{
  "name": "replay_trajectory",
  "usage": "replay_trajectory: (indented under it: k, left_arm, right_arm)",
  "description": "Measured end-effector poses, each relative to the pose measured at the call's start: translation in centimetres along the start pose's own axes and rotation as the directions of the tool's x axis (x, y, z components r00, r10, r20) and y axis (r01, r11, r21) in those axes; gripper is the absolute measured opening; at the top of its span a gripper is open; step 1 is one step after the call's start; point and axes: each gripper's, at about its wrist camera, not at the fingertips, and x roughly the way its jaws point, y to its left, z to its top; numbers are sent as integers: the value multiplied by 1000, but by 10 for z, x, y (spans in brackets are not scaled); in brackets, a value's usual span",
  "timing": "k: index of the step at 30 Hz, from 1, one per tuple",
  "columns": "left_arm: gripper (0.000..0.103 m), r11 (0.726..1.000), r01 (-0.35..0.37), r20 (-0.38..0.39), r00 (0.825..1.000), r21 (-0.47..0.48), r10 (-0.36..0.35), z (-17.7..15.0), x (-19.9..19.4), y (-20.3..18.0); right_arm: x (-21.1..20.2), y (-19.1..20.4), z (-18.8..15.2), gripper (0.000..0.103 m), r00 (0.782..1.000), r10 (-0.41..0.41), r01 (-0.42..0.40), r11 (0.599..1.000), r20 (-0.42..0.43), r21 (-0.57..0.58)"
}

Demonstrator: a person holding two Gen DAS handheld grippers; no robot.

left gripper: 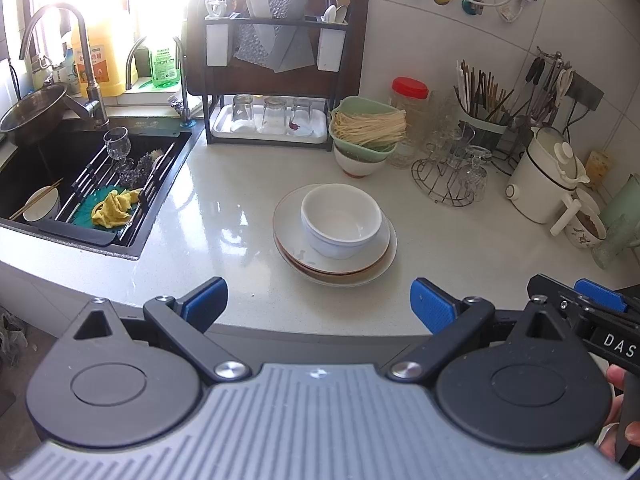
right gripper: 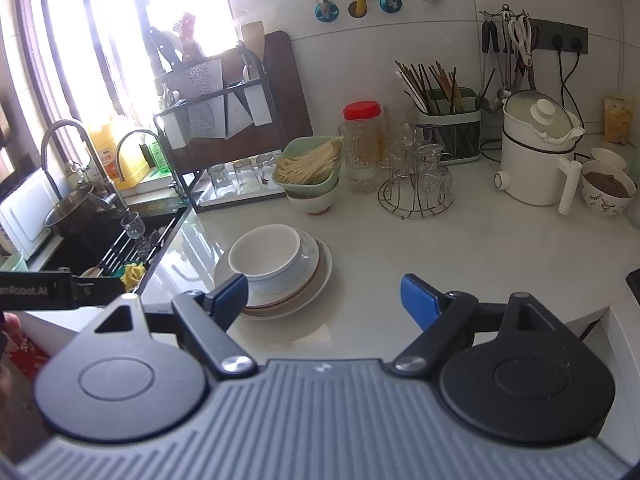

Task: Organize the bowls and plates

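White bowl (left gripper: 341,219) nested on stacked plates (left gripper: 288,232), apparently three, mid-counter (left gripper: 460,264) toward its front edge; left gripper (left gripper: 318,306) and right gripper (right gripper: 322,298) gape empty just short, fitting either a finished stack or one awaiting sorting.

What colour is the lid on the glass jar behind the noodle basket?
Red; the jar lid shows best in the right wrist view.

White bowl (left gripper: 340,220) sits on stack of plates (left gripper: 336,264) on pale counter (left gripper: 224,216). Left gripper (left gripper: 318,304) hangs near side of stack, blue pads wide apart, holding nothing. Sink (left gripper: 80,184) left of stack (yellow cloth (left gripper: 112,208) inside). Green noodle basket (left gripper: 366,128) behind stack.
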Motion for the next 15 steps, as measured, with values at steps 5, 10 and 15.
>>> replay_trajectory:
  k: [5,10,15]
  left_arm:
    - [100,1000,-1,5,1000,-2,1,0,1,0]
    - [100,1000,0,-2,1000,1,0,-2,2,-1]
    - [100,1000,6,-17,1000,1,-6,-4,4,-1]
  right_arm:
    - [0,0,0,85,1000,1,-1,1000,0,1]
    - [1,1,-1,85,1000,3,-3,1000,-1,2]
    - [3,0,0,85,1000,1,-1,1000,-11,4]
